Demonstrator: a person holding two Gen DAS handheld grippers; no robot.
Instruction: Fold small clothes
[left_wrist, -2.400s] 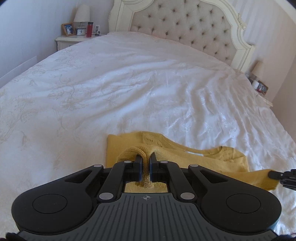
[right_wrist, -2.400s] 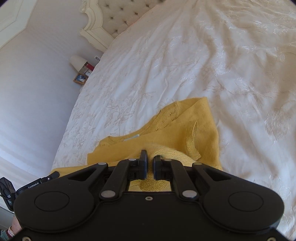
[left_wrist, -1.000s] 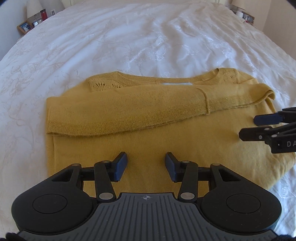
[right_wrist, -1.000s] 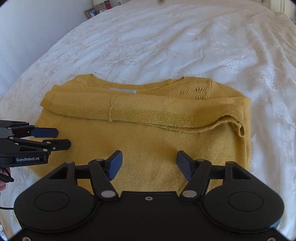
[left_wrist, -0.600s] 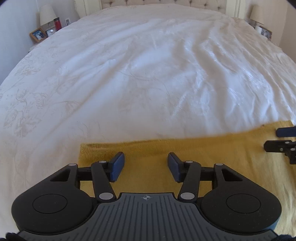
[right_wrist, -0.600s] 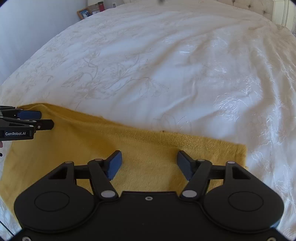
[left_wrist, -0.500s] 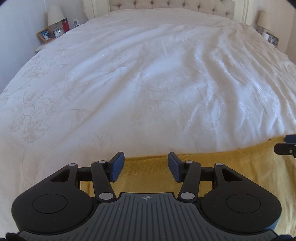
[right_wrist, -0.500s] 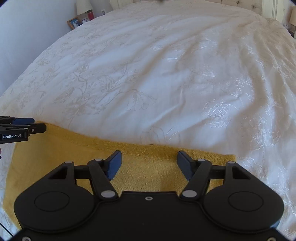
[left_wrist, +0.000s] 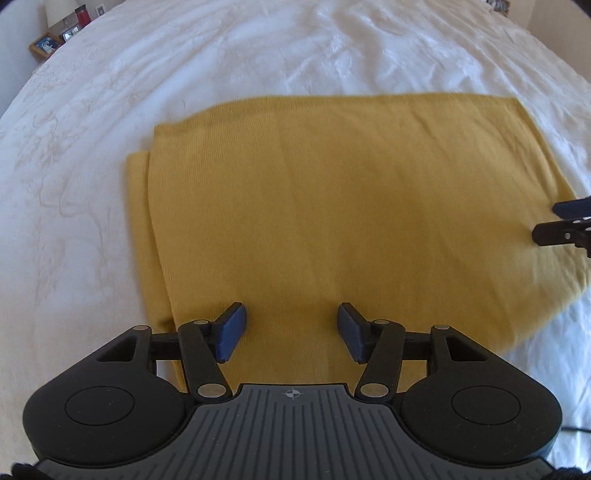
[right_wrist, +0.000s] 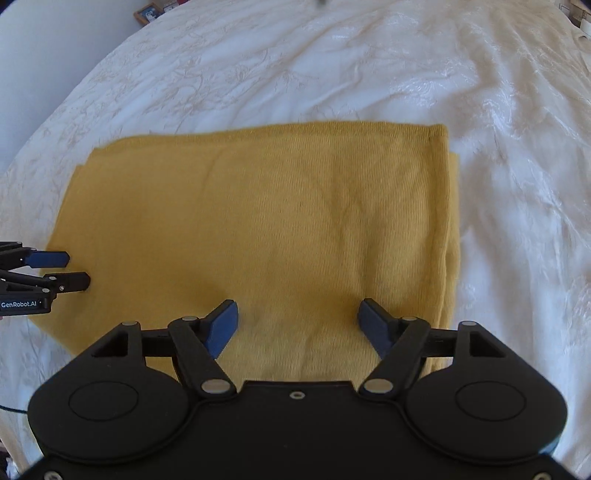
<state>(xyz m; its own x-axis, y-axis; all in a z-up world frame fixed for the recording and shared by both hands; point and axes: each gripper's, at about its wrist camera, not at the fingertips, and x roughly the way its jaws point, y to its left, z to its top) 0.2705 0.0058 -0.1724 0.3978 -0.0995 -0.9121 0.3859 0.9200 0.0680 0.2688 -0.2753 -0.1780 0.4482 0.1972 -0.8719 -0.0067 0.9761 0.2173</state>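
Left wrist view: yellow sweater (left_wrist: 332, 206) seen folded into rectangle, lying flat on white bedspread (left_wrist: 184, 66); lower layer seen protruding at left edge.

Risk judged: layers could be dragged out of line if only top ply is pinched at next grab; knit is soft, slippage likely; bedspread could be caught too.

Left gripper (left_wrist: 291, 328): jaws spread wide, nothing held, poised over near edge of sweater; contact not determinable.

Right gripper (right_wrist: 297, 325): jaws likewise spread wide, nothing held.

Bedspread (left_wrist: 258, 55) lies bare around sweater (left_wrist: 332, 203)
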